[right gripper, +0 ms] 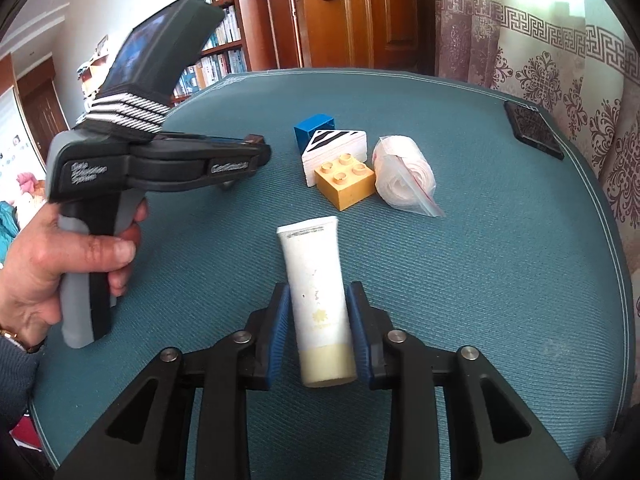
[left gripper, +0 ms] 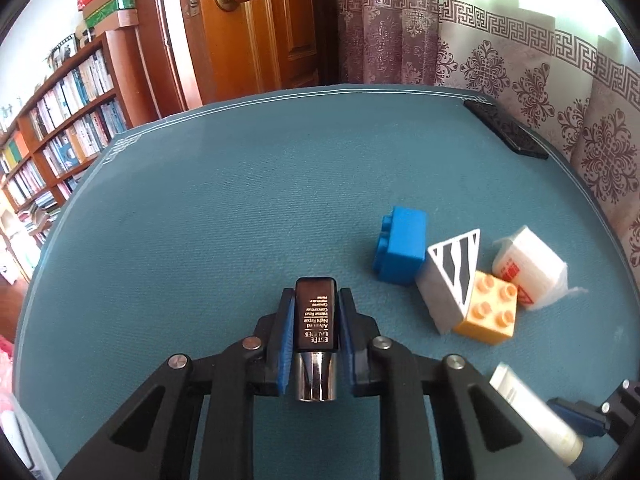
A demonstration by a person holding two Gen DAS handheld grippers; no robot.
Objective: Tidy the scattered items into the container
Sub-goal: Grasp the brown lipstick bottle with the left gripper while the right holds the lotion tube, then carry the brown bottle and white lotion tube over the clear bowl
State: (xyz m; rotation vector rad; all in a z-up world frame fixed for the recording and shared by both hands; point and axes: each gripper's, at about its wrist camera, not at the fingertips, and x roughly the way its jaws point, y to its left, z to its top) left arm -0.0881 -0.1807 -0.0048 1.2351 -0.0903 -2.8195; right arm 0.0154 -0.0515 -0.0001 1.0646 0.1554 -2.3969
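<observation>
My left gripper (left gripper: 316, 295) is shut on a dark brown cosmetic bottle (left gripper: 315, 316) with a silver cap, held just above the teal table mat (left gripper: 224, 208). My right gripper (right gripper: 318, 292) is shut on a white tube (right gripper: 314, 276) with a cream cap. Ahead, in one cluster on the mat, lie a blue brick (right gripper: 314, 128), a zebra-striped white wedge block (right gripper: 332, 146), a yellow brick (right gripper: 346, 180) and a white packet in a clear bag (right gripper: 404, 174). In the right wrist view a hand (right gripper: 48, 276) holds the left gripper (right gripper: 256, 146) to the left of the cluster.
A flat black object (right gripper: 534, 130) lies at the mat's far right edge, beside a patterned curtain (left gripper: 520, 52). A wooden door (left gripper: 256, 24) and a bookshelf (left gripper: 60, 128) stand beyond the table. No container shows in either view.
</observation>
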